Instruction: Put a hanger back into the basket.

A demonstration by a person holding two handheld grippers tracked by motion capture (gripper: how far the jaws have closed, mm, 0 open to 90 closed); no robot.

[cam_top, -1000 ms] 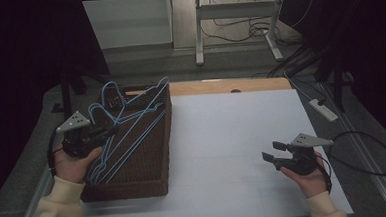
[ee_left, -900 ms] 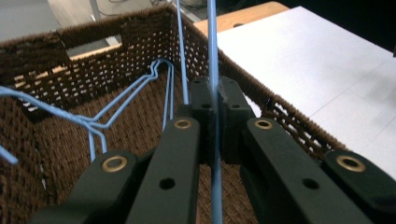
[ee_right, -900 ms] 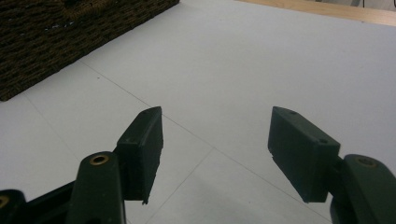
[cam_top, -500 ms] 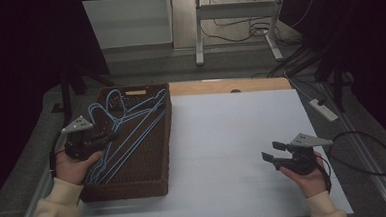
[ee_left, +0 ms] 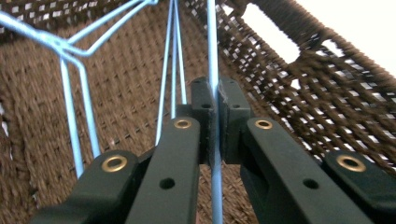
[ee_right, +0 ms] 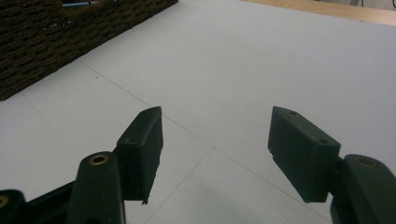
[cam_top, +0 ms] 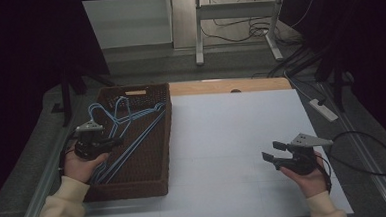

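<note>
while the left gripper (cam_top: 113, 141) is clamping its black jaws tight on one thin light-blue wire of a clothes hanger (ee_left: 213, 56), the whole bundle of light-blue wire clothes hangers (cam_top: 127, 127) is lying inside the dark brown woven wicker basket (cam_top: 166, 140). in the left gripper view the pinched wire is running straight up between the two pads, and other blue wires are passing just beside them over the woven floor of the basket (ee_left: 121, 93). the hanger hooks are pointing toward the far end of the basket, near its handle opening. the left hand (cam_top: 84, 164) is resting over the basket's left wall.

the right gripper (cam_top: 273, 152) is standing well apart from the basket, to its right, low over the white table top (cam_top: 231, 121). its jaws are standing wide and are gripping nothing; in the right gripper view only the bare white surface (ee_right: 224, 70) is lying between them, with a corner of the basket (ee_right: 56, 37) far off. the right hand (cam_top: 307, 175) is holding it level, jaws pointing toward the basket.
</note>
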